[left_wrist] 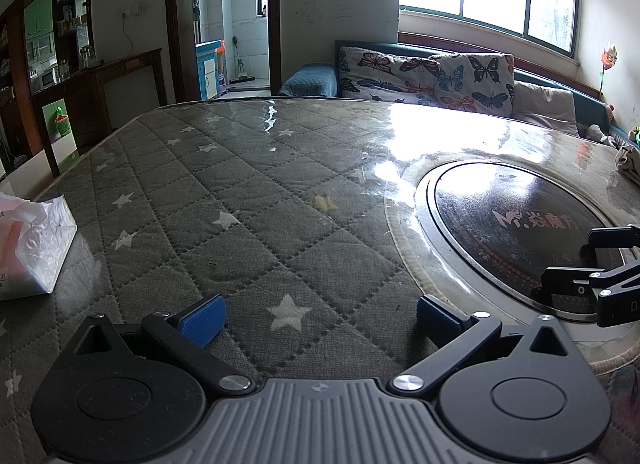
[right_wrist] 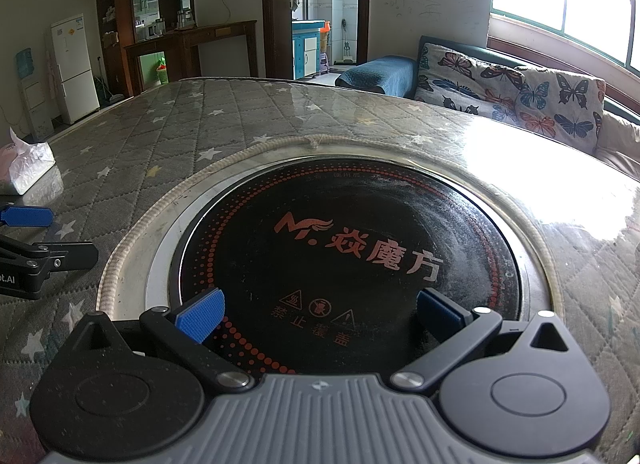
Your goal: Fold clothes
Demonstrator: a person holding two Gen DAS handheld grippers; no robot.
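Folding not begun: my left gripper (left_wrist: 318, 314) and right gripper (right_wrist: 320, 314) hover wide open, empty, above the bench (left_wrist: 224, 183); no clothes visible, bar perhaps a crumpled cloth (left_wrist: 629, 161) at two o'clock.

Crumpled pale garment (left_wrist: 629, 161) (mostly cropped) on quilted tabletop (left_wrist: 240, 203)

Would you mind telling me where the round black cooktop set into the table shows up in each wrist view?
Left wrist view: the cooktop lies at the right, ahead and right of the open left hand-held gripper.
Right wrist view: it fills the centre, directly ahead of the open right hand-held gripper.
Shared landmark: the butterfly-print cushions beyond the table, under the window.
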